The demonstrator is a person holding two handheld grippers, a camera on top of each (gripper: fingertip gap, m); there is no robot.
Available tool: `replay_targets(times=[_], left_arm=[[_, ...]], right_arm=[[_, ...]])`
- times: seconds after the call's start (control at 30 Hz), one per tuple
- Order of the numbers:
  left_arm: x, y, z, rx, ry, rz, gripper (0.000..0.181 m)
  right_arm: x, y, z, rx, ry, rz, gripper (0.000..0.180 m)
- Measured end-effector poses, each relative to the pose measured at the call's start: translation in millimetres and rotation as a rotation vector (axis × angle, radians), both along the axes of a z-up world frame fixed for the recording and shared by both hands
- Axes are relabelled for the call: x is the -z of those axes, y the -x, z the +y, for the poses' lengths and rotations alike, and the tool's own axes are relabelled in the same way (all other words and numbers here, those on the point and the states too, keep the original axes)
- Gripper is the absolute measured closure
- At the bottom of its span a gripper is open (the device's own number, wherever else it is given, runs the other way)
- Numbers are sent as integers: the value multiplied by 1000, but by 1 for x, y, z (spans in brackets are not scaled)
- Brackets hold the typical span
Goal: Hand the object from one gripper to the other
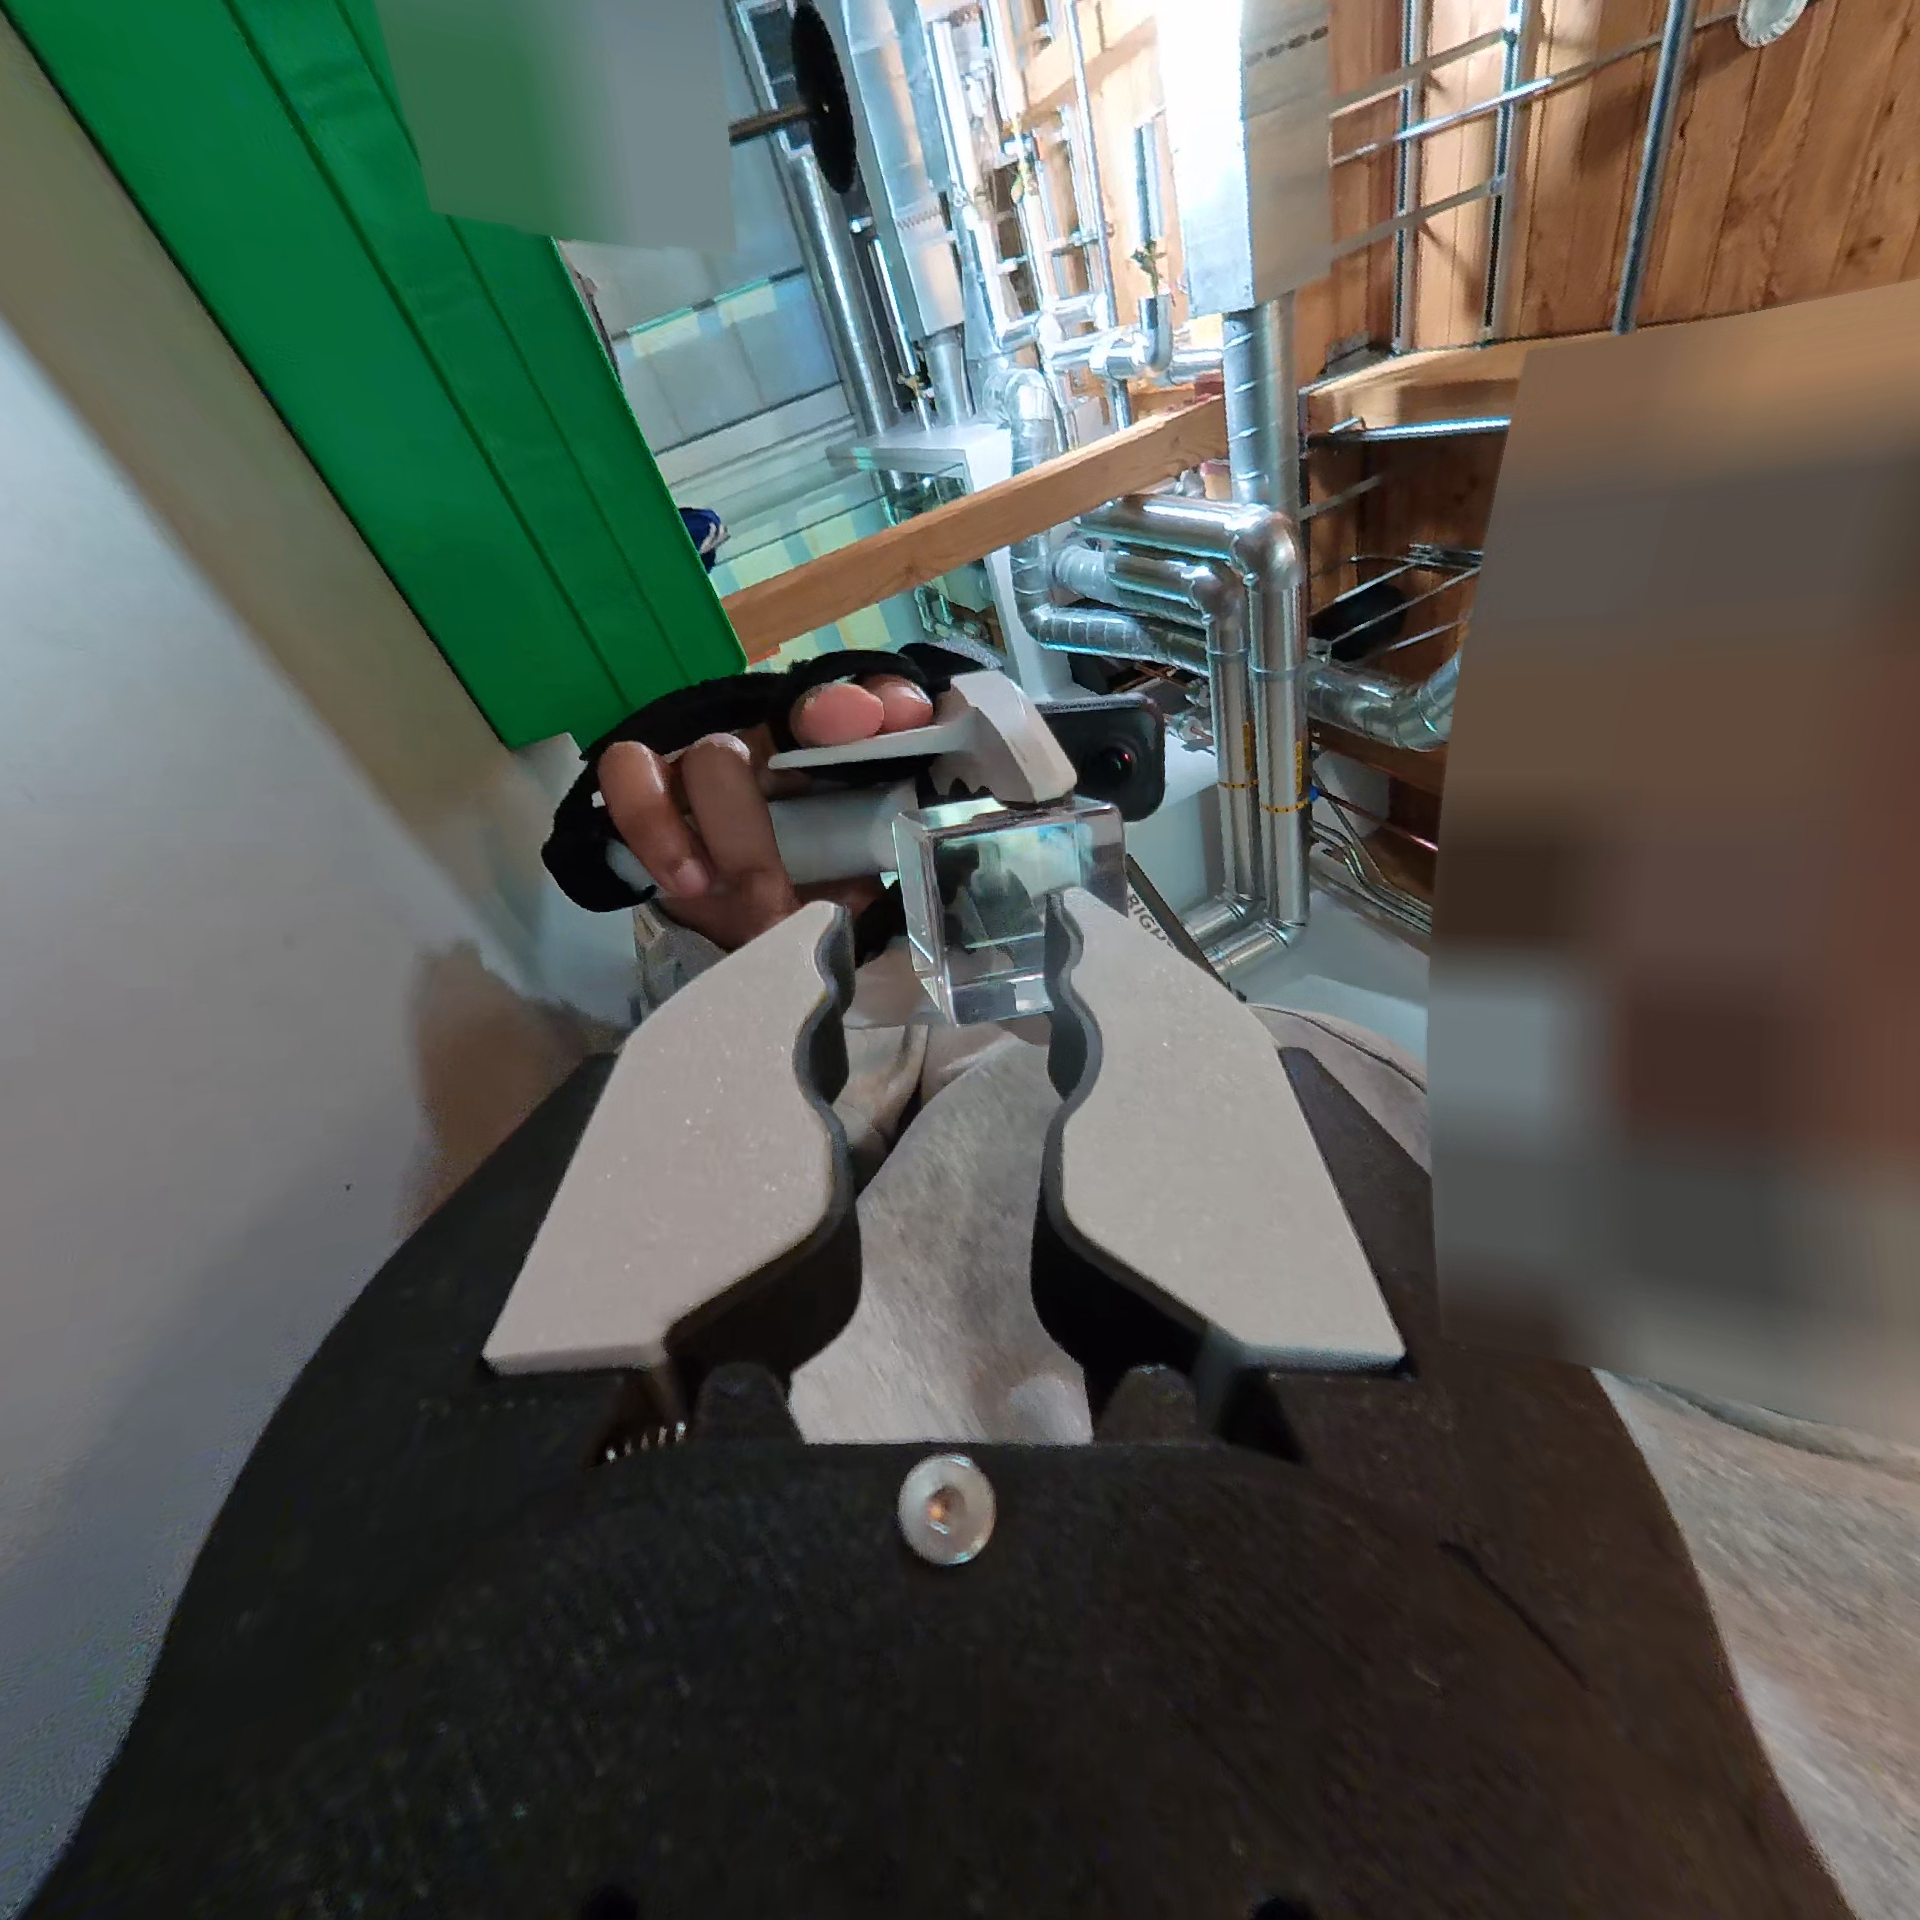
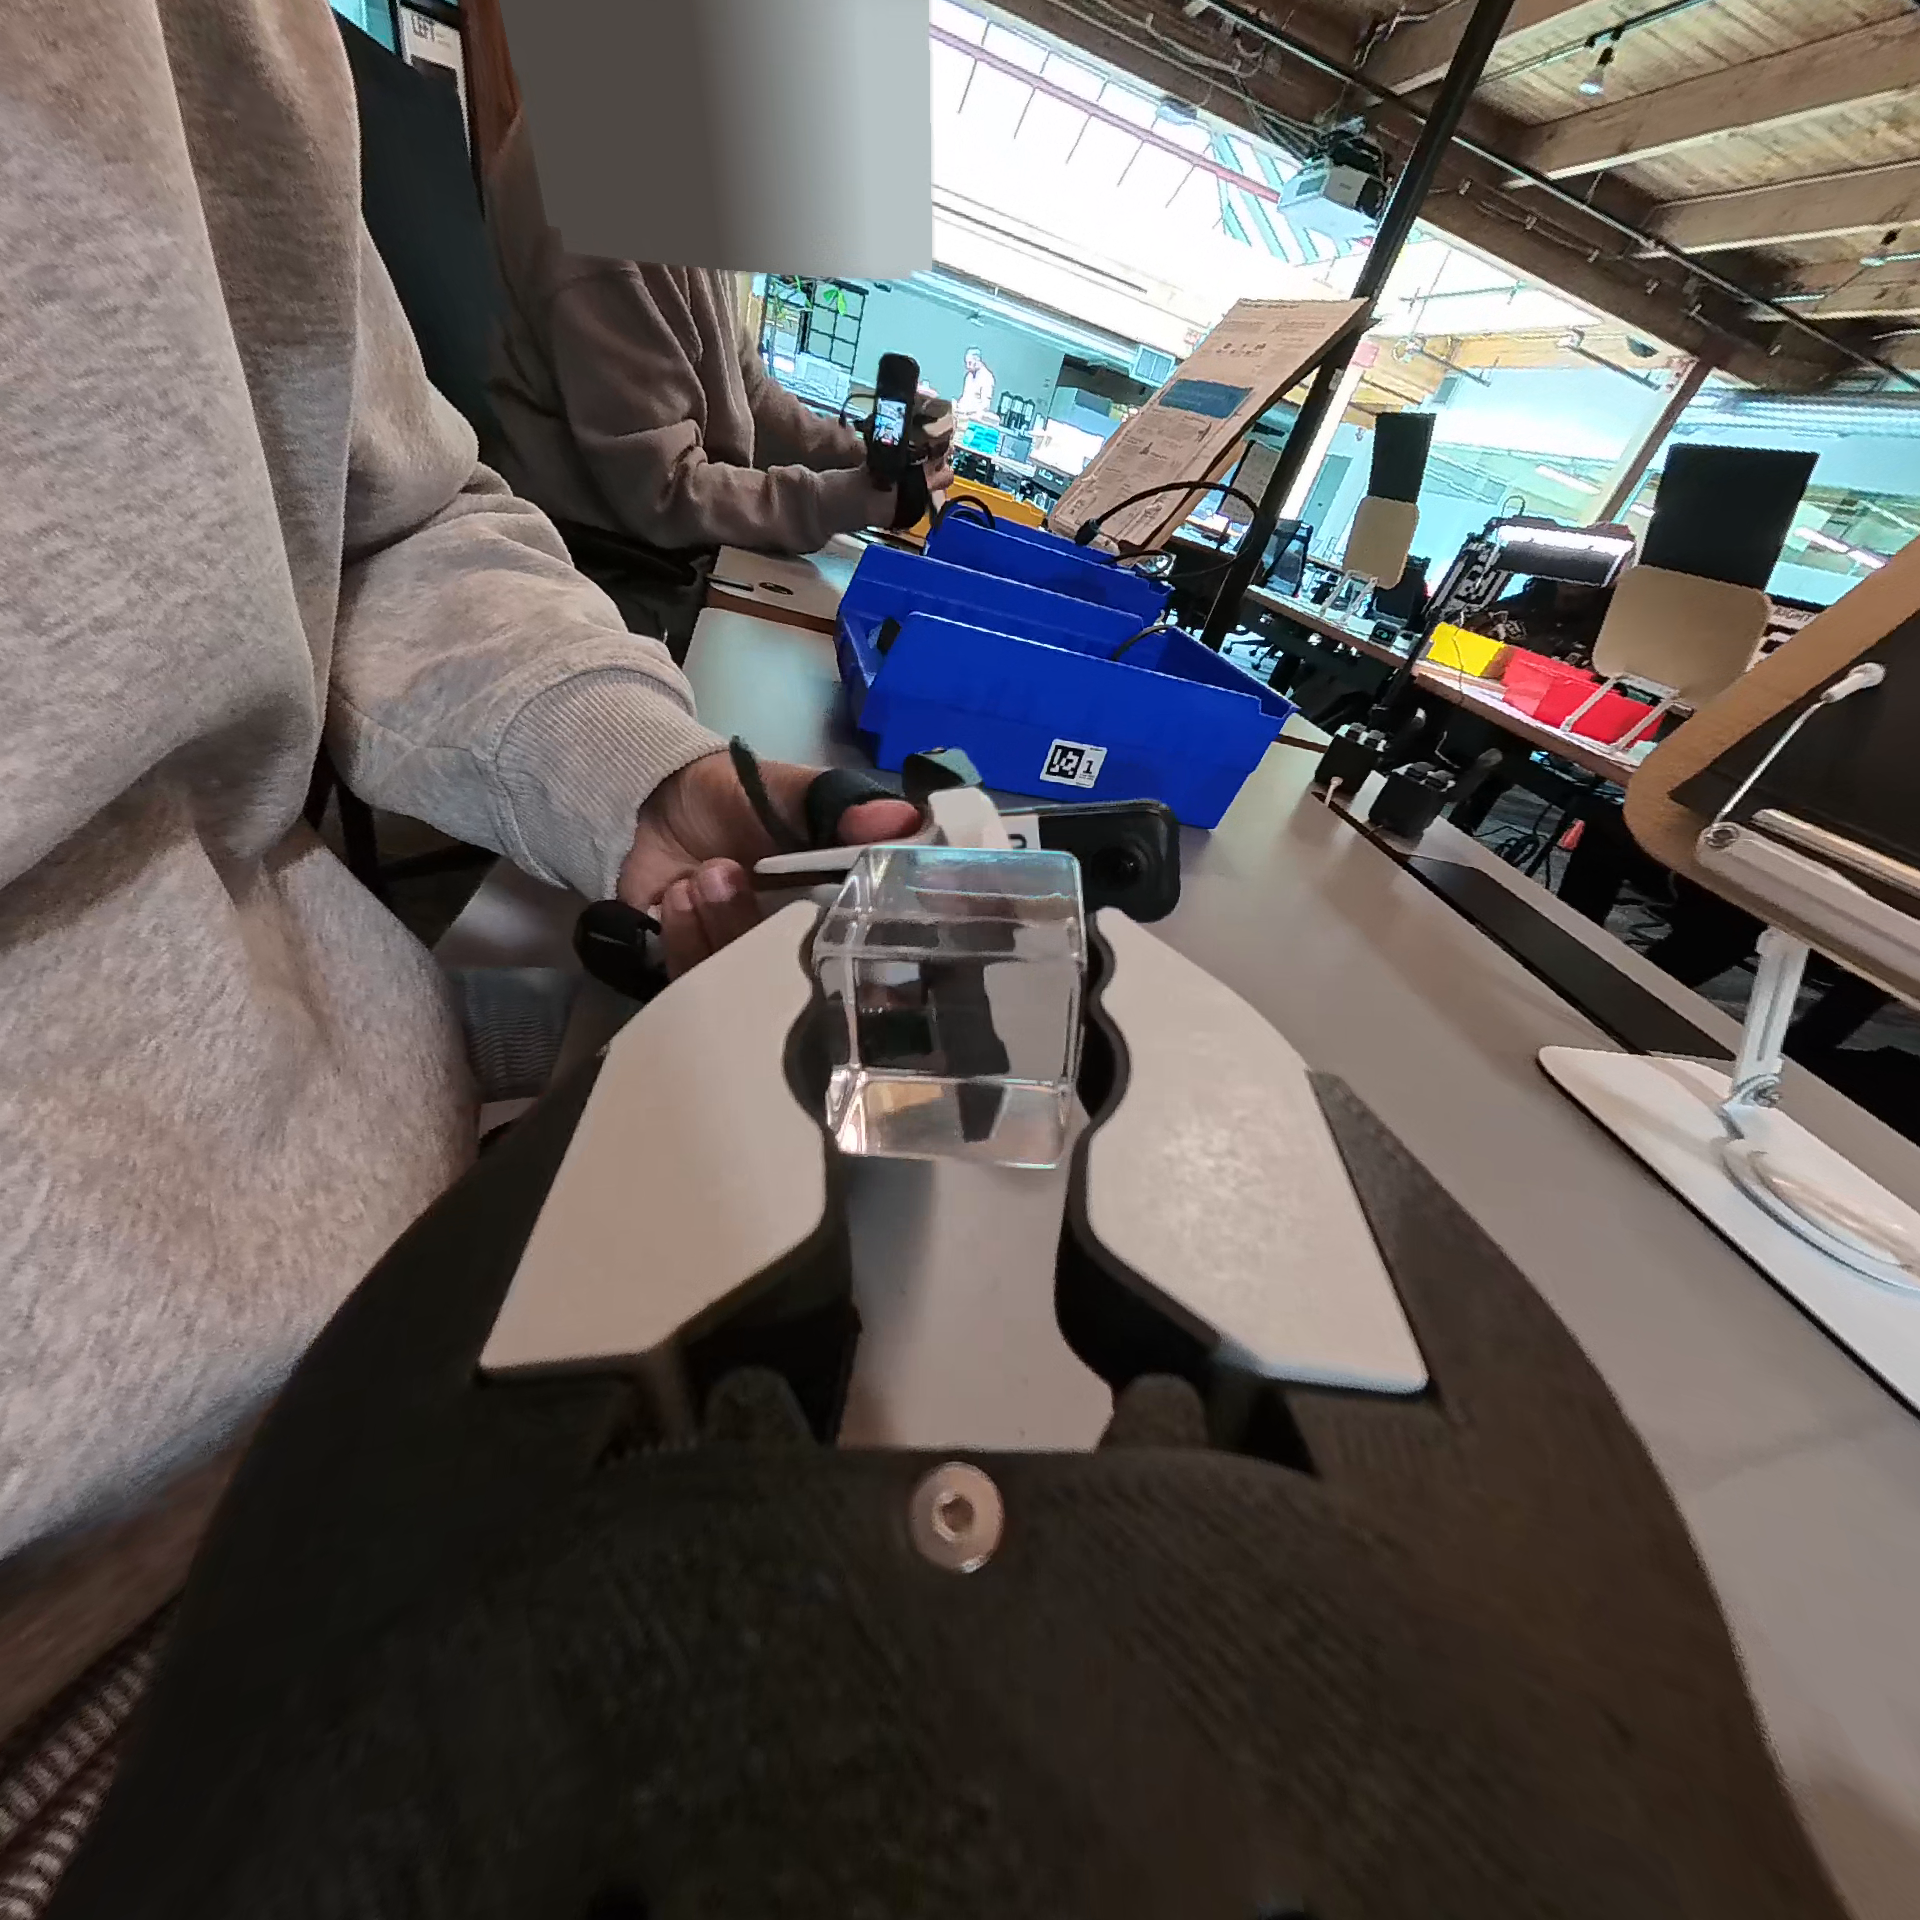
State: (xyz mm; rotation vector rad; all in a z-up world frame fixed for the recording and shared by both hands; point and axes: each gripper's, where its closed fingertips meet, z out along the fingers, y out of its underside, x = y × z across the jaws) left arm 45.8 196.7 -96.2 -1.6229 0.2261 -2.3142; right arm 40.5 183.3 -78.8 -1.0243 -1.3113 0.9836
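Above the grey table [image 2: 1351, 935], between the two tools, hangs the clear cube [image 2: 951, 1023]; the right gripper [image 2: 951, 945] is clenched on it, its grey fingers [image 2: 717, 1081] pressing opposite faces, so the block rides free of the surface; the left gripper [image 1: 951, 925] comes in from the far side with jaws spread, and its one fingertip looks to brush the cube's side while the other stands clear, presumably so it can close on the faces left bare; blue bins [image 2: 1060, 707] sit well behind; by this reading the handover is midway, with the receiving claw not yet gripping.
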Motion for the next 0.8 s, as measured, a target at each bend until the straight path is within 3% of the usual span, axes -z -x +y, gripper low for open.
replay_targets(times=[0.5, 0.67, 0.8], left_arm=[[-7, 5, -15, 80, 113, -157, 139], [-4, 17, -2, -40, 46, -72, 136], [5, 31, 16, -221, -76, 108, 131]], right_arm=[[-7, 15, -6, -75, 49, 47, 134], [0, 19, 1, -48, 33, 4, 134], [19, 22, 23, 97, -24, -137, 134]])
